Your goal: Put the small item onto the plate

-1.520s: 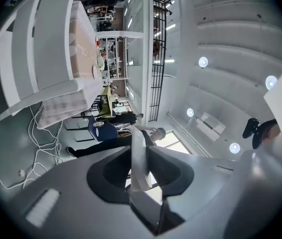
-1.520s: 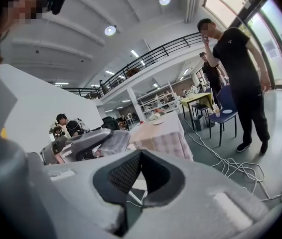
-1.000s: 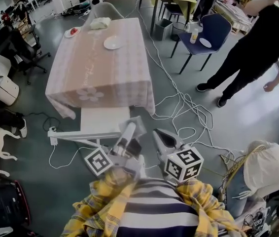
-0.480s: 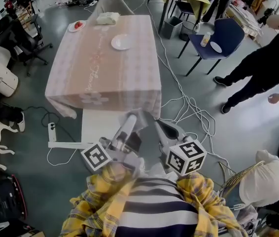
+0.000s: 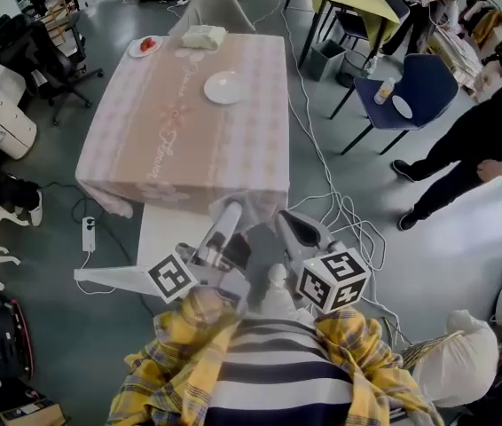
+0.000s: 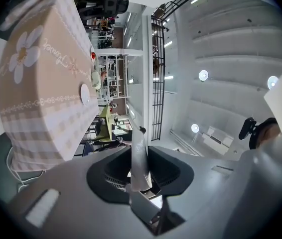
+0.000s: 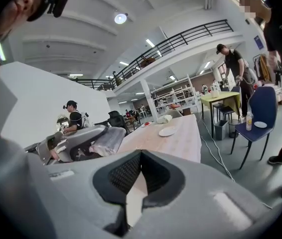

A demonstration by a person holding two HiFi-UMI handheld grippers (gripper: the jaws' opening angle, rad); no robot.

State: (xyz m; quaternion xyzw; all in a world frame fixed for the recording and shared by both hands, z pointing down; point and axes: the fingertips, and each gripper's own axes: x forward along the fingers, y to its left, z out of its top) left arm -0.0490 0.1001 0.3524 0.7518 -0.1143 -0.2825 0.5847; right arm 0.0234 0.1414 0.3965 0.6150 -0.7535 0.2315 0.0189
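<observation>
Yellow plaid sleeves [image 5: 176, 362]: nearest the camera, along the lower edge, on either side of a striped top.
Marker cubes: the left cube [image 5: 173, 278] and the right cube [image 5: 333, 280] sat just ahead of the sleeves, in nearly the same low-centre place as one second earlier.
Left gripper [image 5: 230, 211]: its jaws stood a narrow slit apart. A pale grey strip showed in the slit, and its own view did not settle what that strip was.
Right gripper [image 5: 283, 222]: its jaws were closed tip to tip with nothing between them. It lay just beside the left gripper, not touching it.
Floor: a white board [image 5: 167, 229], a power strip [image 5: 86, 233] and loose cables [image 5: 322, 176] lay near the table's foot. A pale sack [image 5: 451, 366] had dropped lower in the head view than before.
Table [image 5: 207, 162]: it was covered in a pink checked cloth. Its near hem met the jaw tips in the head view, where earlier it lay just above them.
White plate [image 5: 224, 87]: it rested on the cloth toward the far end, well apart from both grippers.
Small red item [image 5: 148, 43]: it lay on a small plate [image 5: 136, 50] at the far left corner, well apart from the white plate.
Pale bundle [image 5: 204, 35]: it lay at the far edge.
Person in black [image 5: 490, 131]: this figure was nearer the right edge than a second before, beyond a blue chair [image 5: 415, 82].
</observation>
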